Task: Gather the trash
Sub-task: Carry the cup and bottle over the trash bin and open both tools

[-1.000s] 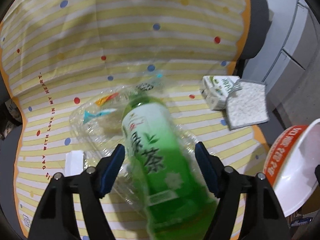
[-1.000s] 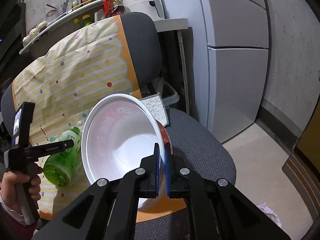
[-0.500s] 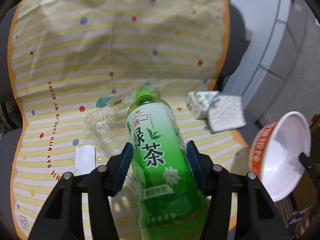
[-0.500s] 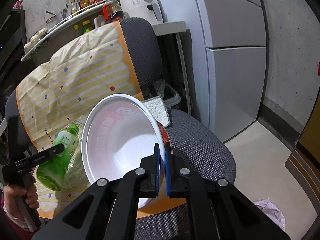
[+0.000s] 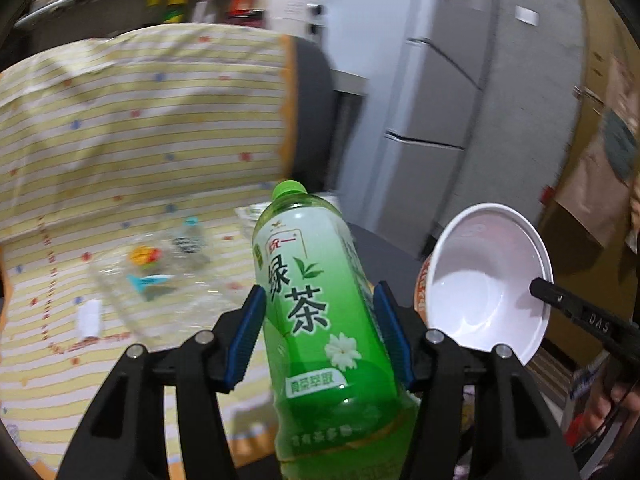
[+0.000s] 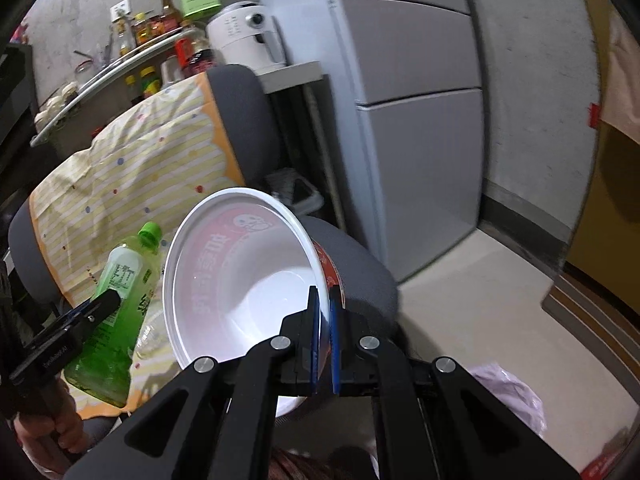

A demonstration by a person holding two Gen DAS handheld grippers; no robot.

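Between our left gripper's (image 5: pixel 320 336) pads stands the green tea bottle (image 5: pixel 320 320), clamped, cap pointing away; our right gripper (image 6: pixel 323 340) pinches the bowl's (image 6: pixel 240 276) rim.

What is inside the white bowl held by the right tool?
The bowl looks empty: a clean white inside with a faint pink print showing through its wall. The right tool pinches its rim, hiding a small strip there. No food or liquid shows.
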